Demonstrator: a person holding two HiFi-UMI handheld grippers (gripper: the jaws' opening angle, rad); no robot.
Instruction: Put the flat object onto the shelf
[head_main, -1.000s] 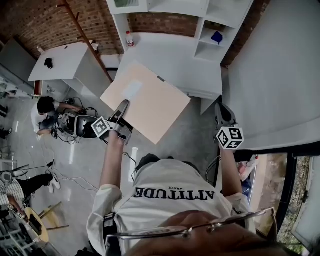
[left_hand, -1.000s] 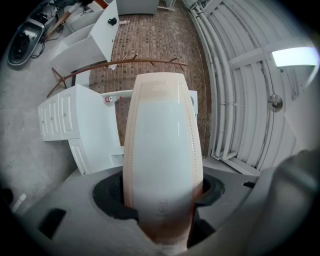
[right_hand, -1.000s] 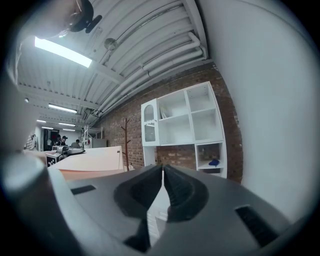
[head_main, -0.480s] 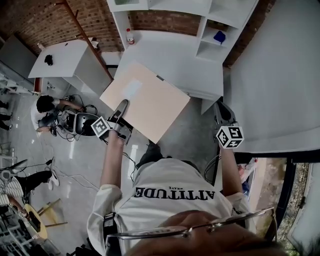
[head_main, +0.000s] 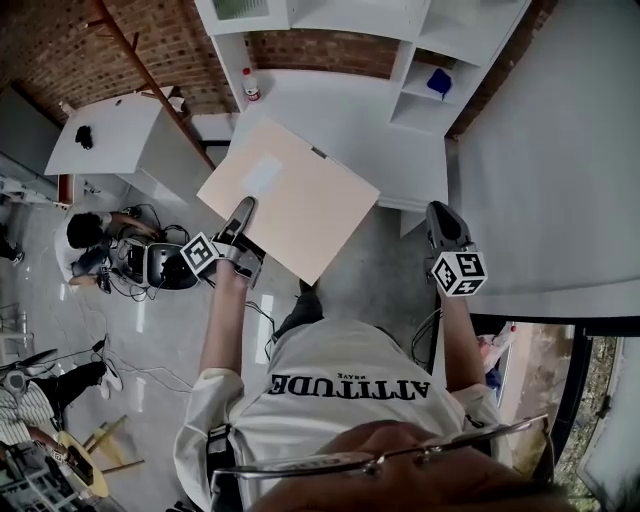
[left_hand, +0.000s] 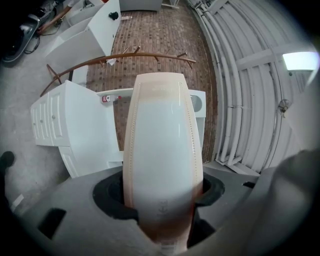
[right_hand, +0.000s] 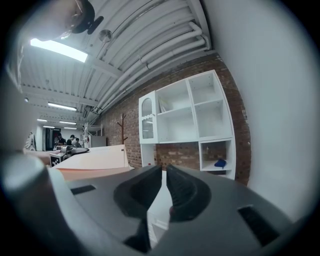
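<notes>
Shelf (head_main: 350, 110) nearer now; outstretched left gripper (head_main: 243, 212) holds board (head_main: 290, 200) level.

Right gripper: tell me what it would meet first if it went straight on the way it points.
Probably the white shelf unit, near its low counter left of the compartment with the blue object. Nothing shows between it and the right gripper, jaws shut and empty, though depth is hard to judge.
</notes>
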